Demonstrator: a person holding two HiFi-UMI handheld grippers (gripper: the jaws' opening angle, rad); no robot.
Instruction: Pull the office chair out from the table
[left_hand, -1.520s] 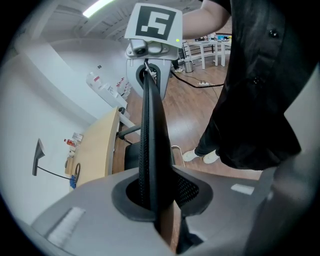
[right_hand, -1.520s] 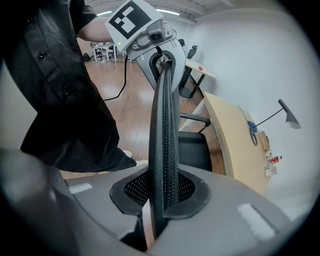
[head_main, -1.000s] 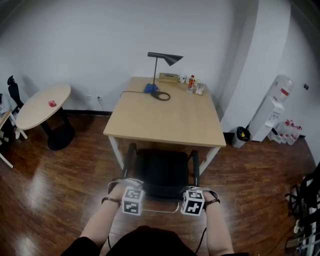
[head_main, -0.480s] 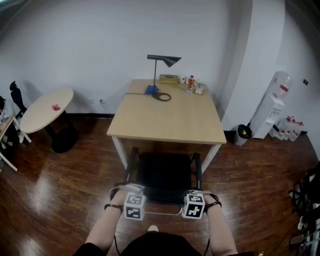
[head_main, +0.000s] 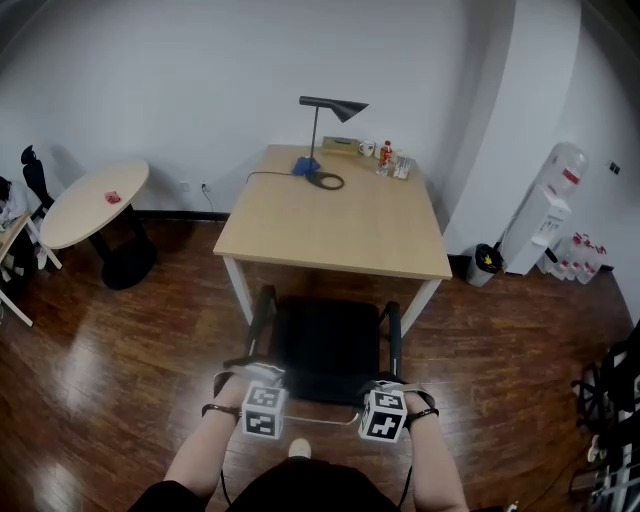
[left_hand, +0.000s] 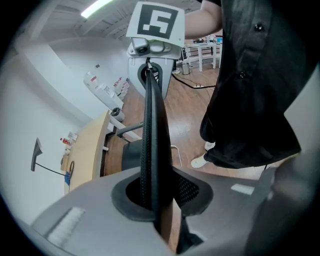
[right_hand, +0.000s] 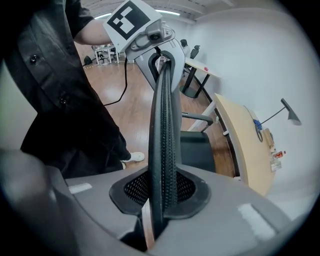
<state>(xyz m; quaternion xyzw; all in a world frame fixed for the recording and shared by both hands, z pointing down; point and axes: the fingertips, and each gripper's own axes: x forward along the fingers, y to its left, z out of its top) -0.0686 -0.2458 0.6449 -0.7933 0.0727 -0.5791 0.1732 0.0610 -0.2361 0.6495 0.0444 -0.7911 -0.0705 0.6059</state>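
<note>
Stands behind the office chair (head_main: 328, 340), facing the wooden table (head_main: 330, 235). Pinches the top edge of the black mesh backrest (left_hand: 150, 125) with the left gripper (left_hand: 156, 197), jaws drawn in on the thin rim so that both pads press it. Does the same with the right gripper (right_hand: 160, 195) farther along that rim (each gripper's marker cube shows at the far end of the edge in the other's view). Holds both grippers pointing steeply down, one toward each end of the backrest, forearms reaching forward side by side.

Chair on the dark wood floor (head_main: 120, 340) just before the table's near edge, lined up between the two white front legs, seat turned toward the table and both armrests running toward it. Seat in full sight in the head view, in front of the tabletop.

At the table's far end, a black desk lamp (head_main: 330, 105) and a few items too small to name. Off to the left, a round side table (head_main: 95, 200); by the right wall, a water dispenser (head_main: 545, 215).
</note>
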